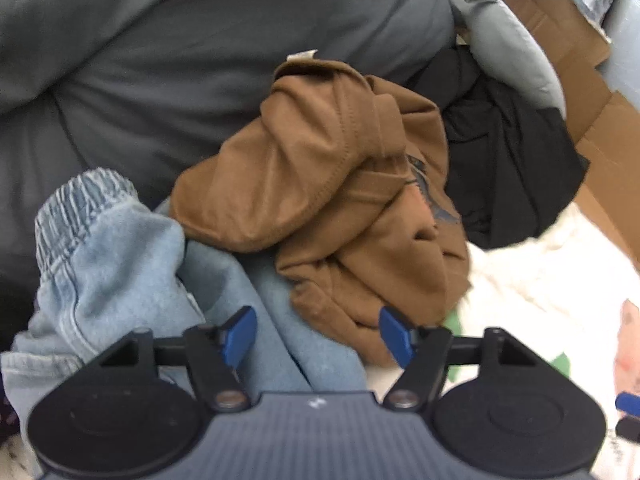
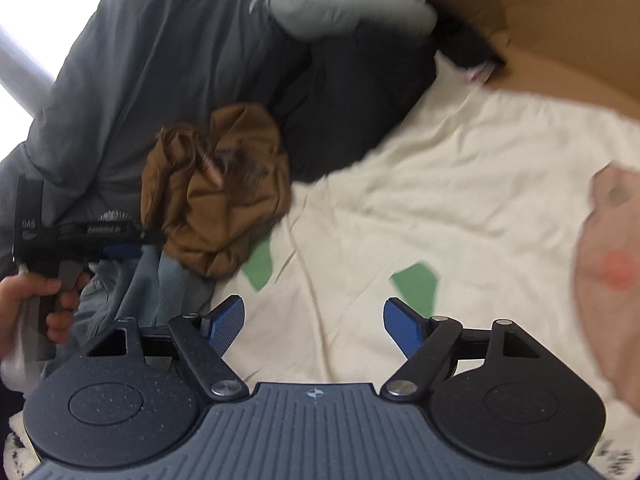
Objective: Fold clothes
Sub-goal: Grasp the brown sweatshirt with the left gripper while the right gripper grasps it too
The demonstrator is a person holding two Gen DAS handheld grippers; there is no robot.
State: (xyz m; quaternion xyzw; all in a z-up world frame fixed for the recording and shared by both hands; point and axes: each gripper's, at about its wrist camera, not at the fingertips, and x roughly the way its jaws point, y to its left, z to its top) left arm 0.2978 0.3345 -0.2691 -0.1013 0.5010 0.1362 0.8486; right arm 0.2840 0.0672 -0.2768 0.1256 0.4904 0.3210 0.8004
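Note:
A crumpled brown garment (image 1: 340, 200) lies on a heap of clothes, partly over light blue sweatpants (image 1: 120, 260) with an elastic cuff. My left gripper (image 1: 318, 334) hovers open just above the blue fabric and the brown garment's near edge, with nothing pinched between its blue pads. In the right wrist view the brown garment (image 2: 216, 192) sits at left centre, with the left gripper (image 2: 80, 236) in a hand beside it. My right gripper (image 2: 314, 326) stands open over a cream garment (image 2: 440, 200) with green patches, gripping nothing.
A large dark grey garment (image 1: 180, 60) covers the back. A black garment (image 1: 508, 152) and a light grey one (image 1: 504, 40) lie to the right, by cardboard (image 1: 592, 120). A pink garment (image 2: 612, 260) lies at the right edge, and a cardboard wall (image 2: 560, 20) stands behind.

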